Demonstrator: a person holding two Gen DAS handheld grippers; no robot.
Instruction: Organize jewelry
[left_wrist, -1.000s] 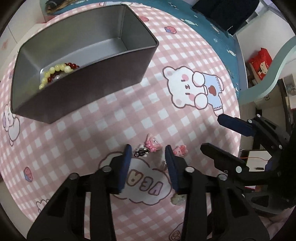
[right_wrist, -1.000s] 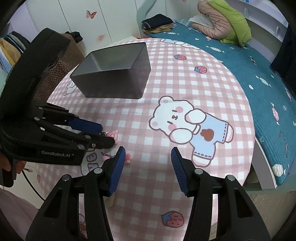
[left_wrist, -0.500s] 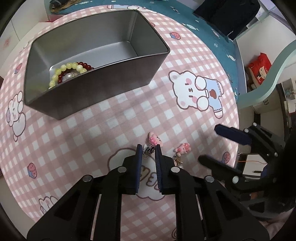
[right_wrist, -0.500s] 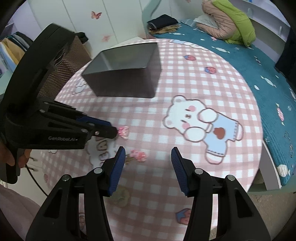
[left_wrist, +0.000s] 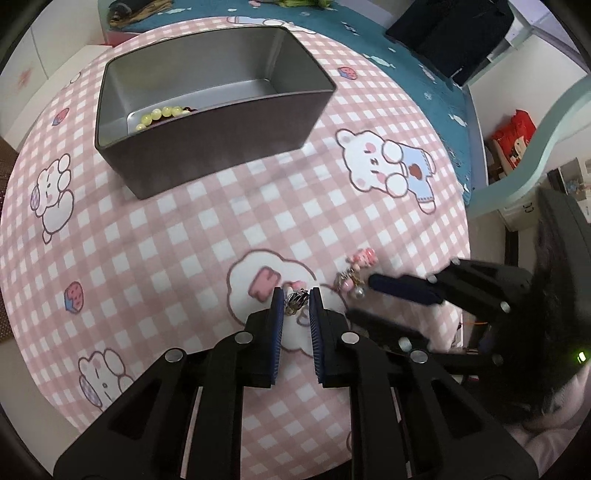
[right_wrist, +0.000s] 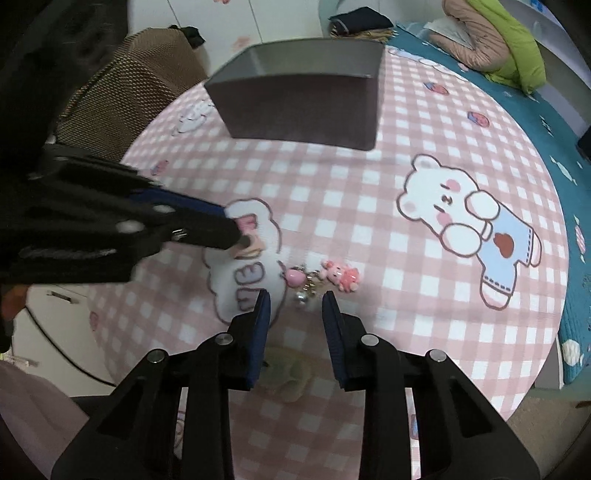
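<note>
My left gripper (left_wrist: 296, 300) is shut on the metal clasp of a pink charm keychain (left_wrist: 297, 298) and holds it above the pink checked tablecloth; the same charm (right_wrist: 248, 246) shows at the left fingertips in the right wrist view. A second pink charm keychain (right_wrist: 325, 277) lies on the cloth just ahead of my right gripper (right_wrist: 296, 303), which is open around its chain end. It also shows in the left wrist view (left_wrist: 356, 271). A grey metal tin (left_wrist: 207, 99) stands at the far side, holding a bead bracelet (left_wrist: 162, 112).
The round table has a pink checked cloth with bear prints (right_wrist: 465, 221). A pale charm (right_wrist: 291, 373) lies under my right gripper. A brown woven seat (right_wrist: 125, 92) is at the left, a teal bed (right_wrist: 517, 74) behind. The table edge is close on the right.
My left gripper closed on the first charm's clasp and lifted it off the cloth. My right gripper moved forward and down toward the second charm, staying open.
</note>
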